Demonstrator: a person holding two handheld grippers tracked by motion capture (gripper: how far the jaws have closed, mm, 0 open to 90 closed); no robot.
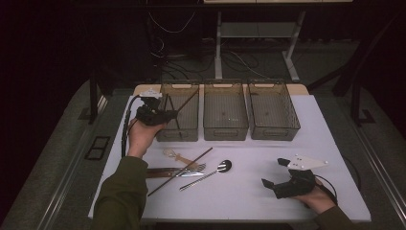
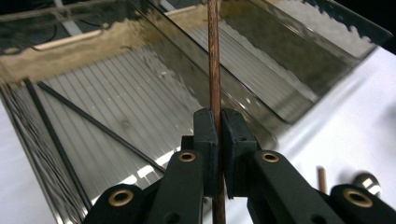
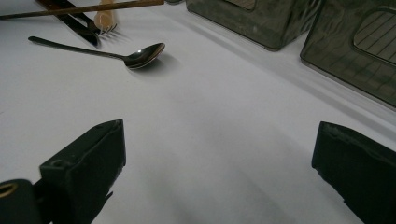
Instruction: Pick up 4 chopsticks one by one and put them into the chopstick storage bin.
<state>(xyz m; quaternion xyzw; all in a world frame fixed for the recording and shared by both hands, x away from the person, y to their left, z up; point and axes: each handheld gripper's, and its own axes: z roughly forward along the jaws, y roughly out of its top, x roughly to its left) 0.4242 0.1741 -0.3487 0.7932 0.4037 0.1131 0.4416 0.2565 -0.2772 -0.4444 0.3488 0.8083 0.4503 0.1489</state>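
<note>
Left tool (image 1: 168, 114), upper left of frame, clamped tight on a brown chopstick (image 2: 214, 56) over the left bin (image 1: 184, 135); stick looks light, stiff, slick, so grip mid-shaft; right tool (image 1: 276, 173) wide open, empty, lower right on bench (image 1: 239, 201).

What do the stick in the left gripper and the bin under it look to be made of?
Chopstick: likely wood, matte reddish-brown with faint grain. Left bin: probably smoky translucent plastic with a ribbed floor; the table shows through its glossy walls. Left gripper is clamped on the chopstick.
</note>
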